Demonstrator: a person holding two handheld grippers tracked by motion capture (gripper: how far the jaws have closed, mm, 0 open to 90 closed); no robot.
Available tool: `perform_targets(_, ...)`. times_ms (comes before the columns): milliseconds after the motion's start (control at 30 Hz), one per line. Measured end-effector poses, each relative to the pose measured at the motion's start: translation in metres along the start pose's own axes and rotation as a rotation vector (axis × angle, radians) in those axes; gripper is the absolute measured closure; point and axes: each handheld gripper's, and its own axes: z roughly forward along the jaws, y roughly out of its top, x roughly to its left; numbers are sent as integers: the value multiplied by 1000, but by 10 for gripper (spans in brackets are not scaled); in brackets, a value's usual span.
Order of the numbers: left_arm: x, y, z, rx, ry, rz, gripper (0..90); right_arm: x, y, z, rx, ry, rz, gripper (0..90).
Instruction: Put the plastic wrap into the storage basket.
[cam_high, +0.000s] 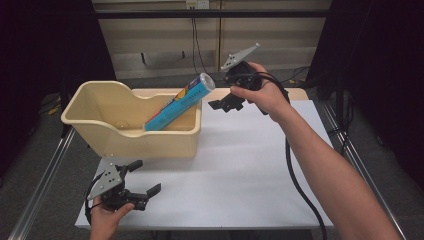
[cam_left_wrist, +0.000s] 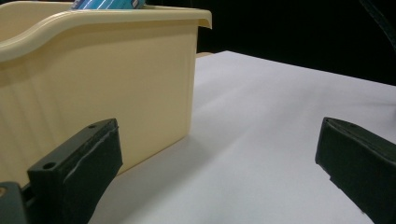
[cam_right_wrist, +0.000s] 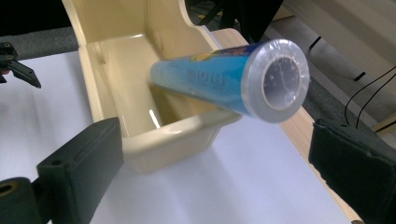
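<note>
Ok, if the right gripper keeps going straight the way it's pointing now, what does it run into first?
Most likely the blue tube: its capped end sits between the open jaws of the right gripper, leaning out over the rim of the cream bin. Depth is hard to judge; the jaws could pass just under the cap and meet the bin rim instead.

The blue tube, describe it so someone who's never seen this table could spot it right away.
On the white table stands a cream plastic bin at the far left. The blue tube leans inside it, its capped top poking over the bin's right rim. It is the sole bright blue cylinder there.
</note>
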Motion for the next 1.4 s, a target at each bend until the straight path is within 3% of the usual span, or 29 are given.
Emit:
perform_targets(167, 1, 0, 1, 19, -8, 17, 3, 0, -13, -6, -12, 4, 9, 28)
perform_targets(667, 0, -1, 3, 19, -2, 6, 3, 5, -46, -21, -73, -1, 22, 20)
perform_targets(1400, 0, -2, 6, 26, -5, 5, 3, 3, -110, -45, -169, -31, 114, 20)
